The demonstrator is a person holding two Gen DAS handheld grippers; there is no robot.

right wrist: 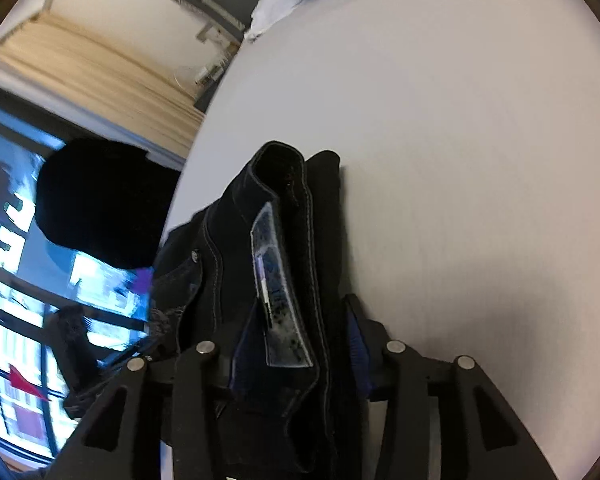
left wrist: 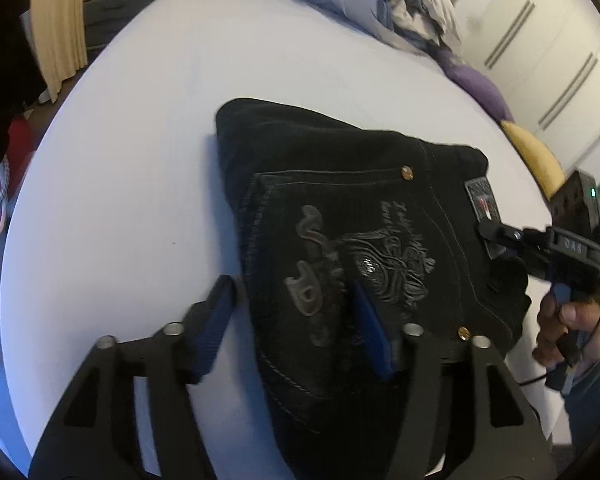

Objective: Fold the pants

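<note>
Black pants: folded into a compact bundle on the white bed, back pocket with embroidery uppermost. Long axis runs from the near edge toward the rolled duvet; waistband with leather patch faces the right side.

Left gripper: jaws spread wide, straddling the bundle's near left edge, gripping nothing.

Right gripper: jaws closed onto the waistband layers beside the patch.
</note>
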